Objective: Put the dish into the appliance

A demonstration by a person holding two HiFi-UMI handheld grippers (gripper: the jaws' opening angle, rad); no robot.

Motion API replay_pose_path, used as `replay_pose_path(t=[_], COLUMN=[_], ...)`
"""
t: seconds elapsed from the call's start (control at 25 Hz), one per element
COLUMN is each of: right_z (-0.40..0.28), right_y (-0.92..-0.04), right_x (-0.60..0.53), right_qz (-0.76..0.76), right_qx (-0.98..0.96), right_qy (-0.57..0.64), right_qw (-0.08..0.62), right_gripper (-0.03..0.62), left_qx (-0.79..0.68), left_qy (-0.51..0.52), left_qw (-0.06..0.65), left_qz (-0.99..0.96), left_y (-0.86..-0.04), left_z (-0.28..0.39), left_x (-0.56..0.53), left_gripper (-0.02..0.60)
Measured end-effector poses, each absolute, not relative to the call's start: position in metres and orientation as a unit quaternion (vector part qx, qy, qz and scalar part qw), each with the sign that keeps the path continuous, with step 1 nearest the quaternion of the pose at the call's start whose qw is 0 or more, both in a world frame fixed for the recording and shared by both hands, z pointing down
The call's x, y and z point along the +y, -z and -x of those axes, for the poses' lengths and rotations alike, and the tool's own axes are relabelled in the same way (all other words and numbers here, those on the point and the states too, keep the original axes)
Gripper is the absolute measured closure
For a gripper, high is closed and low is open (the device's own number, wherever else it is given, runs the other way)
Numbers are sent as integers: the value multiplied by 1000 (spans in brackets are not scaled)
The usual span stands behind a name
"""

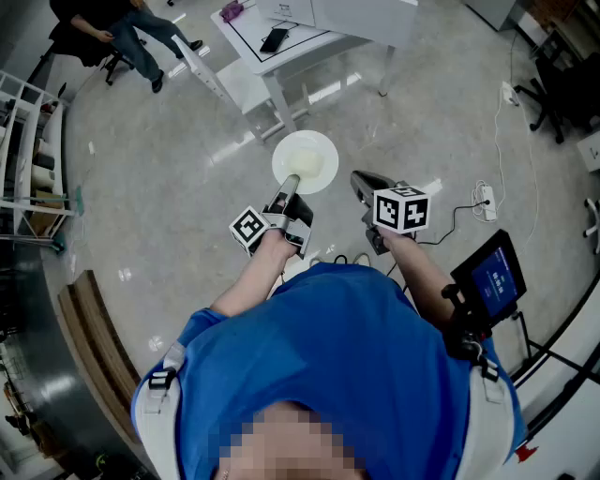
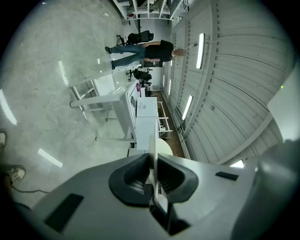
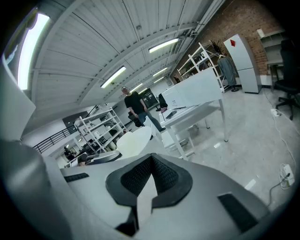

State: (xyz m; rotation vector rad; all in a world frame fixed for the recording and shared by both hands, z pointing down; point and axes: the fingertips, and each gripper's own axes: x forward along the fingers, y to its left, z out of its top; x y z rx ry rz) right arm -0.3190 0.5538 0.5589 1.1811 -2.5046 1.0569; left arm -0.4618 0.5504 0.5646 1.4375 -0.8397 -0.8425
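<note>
Far left, a shelf point(image 1: 26, 141) stands by the wall, with a seated person point(image 1: 122, 33) up in the corner. Moving across, the left gripper point(image 1: 290, 186) reaches out level in front of the blue shirt, jaws narrow and clamped on the near rim of the dish point(image 1: 307, 159); in the left gripper view that rim runs edge-on right between the pads. The dish is white and round; it hangs flat in the air above the glossy floor point(image 1: 169, 187), short of the white desk point(image 1: 309, 28) beyond it, and a dark phone point(image 1: 275, 39) lies on that desk. Just to the right comes the right gripper point(image 1: 361, 180), near the dish but apart from it and tipped a little downward; its jaws are together with nothing between them, and the right gripper view has the dish off to its left. Further right, a power strip point(image 1: 486, 202) lies on the floor; at the far right, a lit screen point(image 1: 494, 275) sits on a stand.
</note>
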Motion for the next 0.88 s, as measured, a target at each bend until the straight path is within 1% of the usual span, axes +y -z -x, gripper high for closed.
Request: replay_pose_path(t=[0.52,0.88], right_z=[317,335], right_y=[-555,-542], right_x=[547,545], right_qz=[-404,-411], right_qx=[-839,-833], right_qy=[-353,-359], right_qw=[92,92], right_gripper=[606,606], left_qx=[-361,-363], left_qy=[357,342], left_qw=[600,607], left_qz=[-619,-619], left_y=[-563,-555], left_z=[465,484], left_x=[549,547], left_gripper=[555,555])
